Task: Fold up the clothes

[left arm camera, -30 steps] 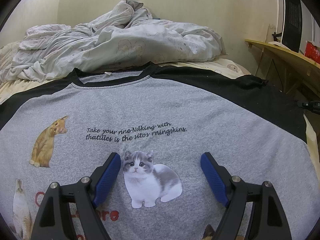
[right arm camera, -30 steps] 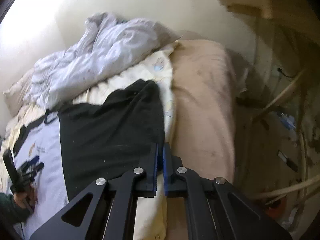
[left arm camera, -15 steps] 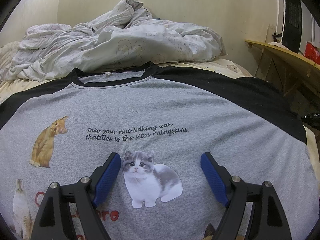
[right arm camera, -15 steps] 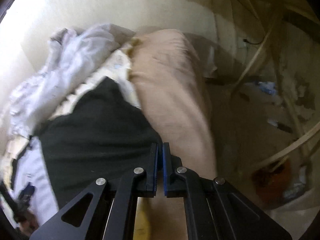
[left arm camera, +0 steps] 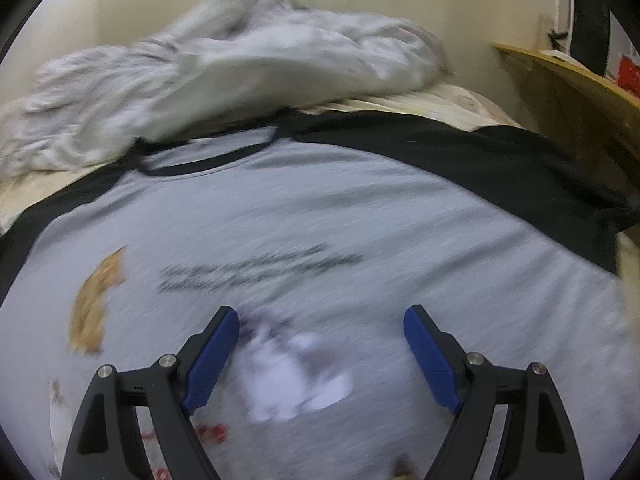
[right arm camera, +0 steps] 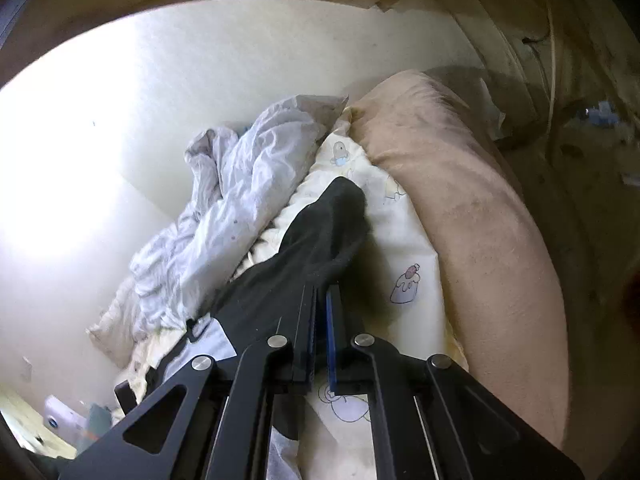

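Left wrist view, shirt: a grey T-shirt [left arm camera: 320, 220] with black sleeves lies front-up and spread flat across the bed [left arm camera: 448, 100], collar toward the far edge where a crumpled duvet [left arm camera: 240, 68] is heaped.
Left wrist view, print: cat pictures and a line of text; blurred here, so the wording cannot be read.
Left wrist view, gripper: the left gripper [left arm camera: 322, 344] hangs over the shirt's middle with jaws spread wide; nothing is between them.
Left wrist view, side: a wooden shelf [left arm camera: 568, 84] stands beyond the bed's right edge.
Right wrist view, sleeve: the black sleeve [right arm camera: 320, 232] runs out toward the bed's right edge, over the pale printed sheet [right arm camera: 404, 248].
Right wrist view, gripper: the right gripper [right arm camera: 318, 308] has its jaws pressed together at the sleeve's near edge; whether cloth is pinched between them cannot be told.
Right wrist view, side: a tan mattress edge [right arm camera: 480, 216] lies beside the sheet.
Handling: likely light, soft and limp knit; it will sag and wrinkle if lifted at one point.
Where to hold: probably at hems, the cuff or the shoulder seam, pinching an edge rather than the flat middle.
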A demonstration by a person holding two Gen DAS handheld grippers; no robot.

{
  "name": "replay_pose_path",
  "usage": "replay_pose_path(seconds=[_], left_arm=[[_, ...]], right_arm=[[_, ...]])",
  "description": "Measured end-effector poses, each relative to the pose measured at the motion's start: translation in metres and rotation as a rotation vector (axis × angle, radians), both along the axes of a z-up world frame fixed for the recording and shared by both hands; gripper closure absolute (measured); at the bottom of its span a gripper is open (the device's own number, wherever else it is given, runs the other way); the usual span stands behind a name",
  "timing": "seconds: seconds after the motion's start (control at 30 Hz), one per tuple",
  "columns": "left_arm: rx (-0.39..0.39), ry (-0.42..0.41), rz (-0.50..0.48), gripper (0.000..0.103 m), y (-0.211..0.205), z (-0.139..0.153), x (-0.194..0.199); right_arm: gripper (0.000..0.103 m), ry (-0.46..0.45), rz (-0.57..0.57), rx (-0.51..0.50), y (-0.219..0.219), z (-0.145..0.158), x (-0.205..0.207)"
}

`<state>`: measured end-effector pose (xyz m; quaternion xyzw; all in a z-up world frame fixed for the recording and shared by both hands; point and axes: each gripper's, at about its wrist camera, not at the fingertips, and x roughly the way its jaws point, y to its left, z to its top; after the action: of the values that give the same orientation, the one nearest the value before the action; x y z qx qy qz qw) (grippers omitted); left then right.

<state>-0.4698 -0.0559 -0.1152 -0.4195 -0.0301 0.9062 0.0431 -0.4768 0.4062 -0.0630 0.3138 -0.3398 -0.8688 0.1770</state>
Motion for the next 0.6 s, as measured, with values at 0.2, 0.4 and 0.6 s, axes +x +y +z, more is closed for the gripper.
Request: replay_pose_path(seconds=[0.2, 0.4, 0.6], left_arm=[[0.179, 0.037, -0.272, 0.018, 0.077, 0.091, -0.108], [0.102, -0.142, -0.466, 0.018, 0.224, 0.091, -0.219], [-0.143, -0.271, -0.455, 0.071, 0.300, 0.047, -0.264]], right_arm=[[0.099, -0.036, 0.016, -0.020, 0.008, -0.015, -0.001], [0.099, -0.084, 0.044, 0.001, 0.012, -0.026, 0.001], [0.099, -0.089, 0.081, 0.008, 0.009, -0.028, -0.002]])
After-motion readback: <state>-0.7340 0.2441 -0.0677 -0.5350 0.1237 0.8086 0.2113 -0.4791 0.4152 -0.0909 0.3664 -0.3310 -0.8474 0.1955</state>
